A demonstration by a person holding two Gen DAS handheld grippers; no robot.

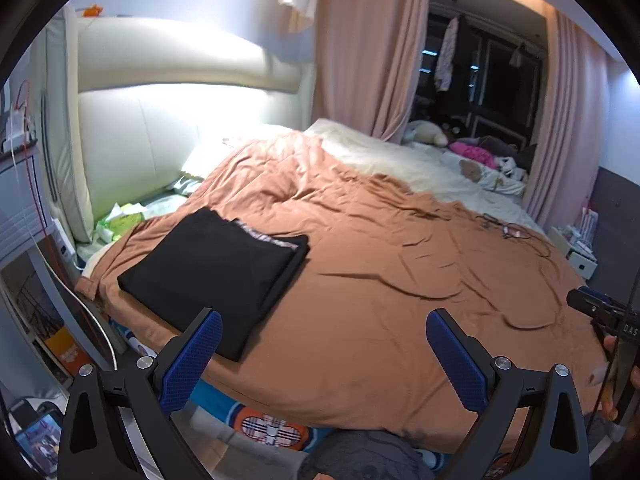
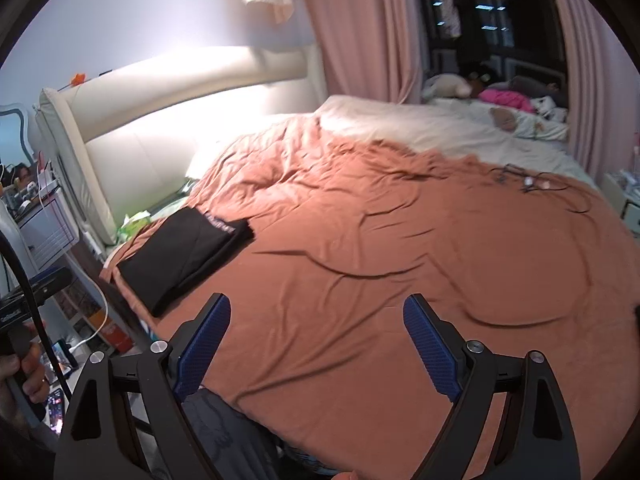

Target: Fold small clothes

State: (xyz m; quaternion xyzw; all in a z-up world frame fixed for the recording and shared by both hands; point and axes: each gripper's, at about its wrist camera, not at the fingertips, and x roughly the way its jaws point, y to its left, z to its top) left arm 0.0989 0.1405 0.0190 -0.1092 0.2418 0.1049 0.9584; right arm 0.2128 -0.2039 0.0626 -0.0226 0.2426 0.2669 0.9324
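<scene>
The main risk is that a careless grab pulls up the rumpled blanket (image 1: 380, 240) along with the cloth, or drags the stack off the near left edge of the bed. The black garment (image 1: 212, 272) lies there folded into a flat rectangle. The left gripper (image 1: 324, 360) and right gripper (image 2: 316, 344) both gape wide, holding nothing.

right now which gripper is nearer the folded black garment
Left. The left gripper hangs open right at the black garment's near edge; the right gripper, also open, sits farther off to its right.
</scene>
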